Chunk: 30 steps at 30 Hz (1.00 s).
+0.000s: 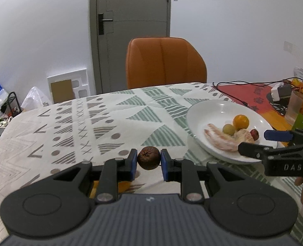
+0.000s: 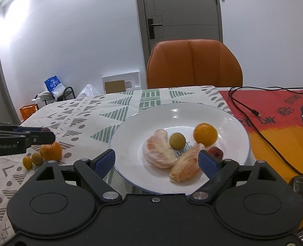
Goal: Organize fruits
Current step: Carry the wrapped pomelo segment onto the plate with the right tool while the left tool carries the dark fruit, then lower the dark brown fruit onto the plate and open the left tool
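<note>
While the left gripper [image 1: 148,165] clamps a brown fruit [image 1: 148,157] just left of the plate [image 2: 131,135], the right gripper [image 2: 156,161] hangs wide over its near rim; next, carry the fruit over the plate and release

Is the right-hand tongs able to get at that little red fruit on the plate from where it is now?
Probably yes. The right tongs are open and empty at the plate's near rim, and the small red fruit lies just ahead beside the right finger. Only the peeled citrus segment next to it crowds the approach.
</note>
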{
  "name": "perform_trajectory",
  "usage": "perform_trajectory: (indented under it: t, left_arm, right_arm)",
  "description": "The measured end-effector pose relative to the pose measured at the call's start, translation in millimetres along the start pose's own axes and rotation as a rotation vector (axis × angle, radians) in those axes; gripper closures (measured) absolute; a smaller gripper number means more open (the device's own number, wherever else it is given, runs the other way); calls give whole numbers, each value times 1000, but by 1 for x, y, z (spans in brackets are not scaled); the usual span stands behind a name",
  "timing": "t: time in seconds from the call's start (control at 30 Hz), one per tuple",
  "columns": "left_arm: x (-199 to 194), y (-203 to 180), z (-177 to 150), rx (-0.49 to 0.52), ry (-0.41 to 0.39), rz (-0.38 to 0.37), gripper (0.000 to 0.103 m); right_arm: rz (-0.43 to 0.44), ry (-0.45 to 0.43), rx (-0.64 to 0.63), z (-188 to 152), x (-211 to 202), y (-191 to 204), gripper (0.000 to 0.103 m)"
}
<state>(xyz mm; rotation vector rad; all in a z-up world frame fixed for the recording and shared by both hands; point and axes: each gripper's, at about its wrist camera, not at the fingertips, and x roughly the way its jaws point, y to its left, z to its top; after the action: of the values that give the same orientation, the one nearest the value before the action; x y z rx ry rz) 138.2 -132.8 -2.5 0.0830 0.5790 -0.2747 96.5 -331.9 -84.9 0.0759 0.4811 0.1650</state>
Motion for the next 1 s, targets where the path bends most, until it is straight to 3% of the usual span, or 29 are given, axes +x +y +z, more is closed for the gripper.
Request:
perform_trajectory:
  t: [1.0]
  left_arm:
    - [43,-74,38,135,-16,-97,79]
  right_arm:
    - [-55,-38,123,-11,-25,-52,13]
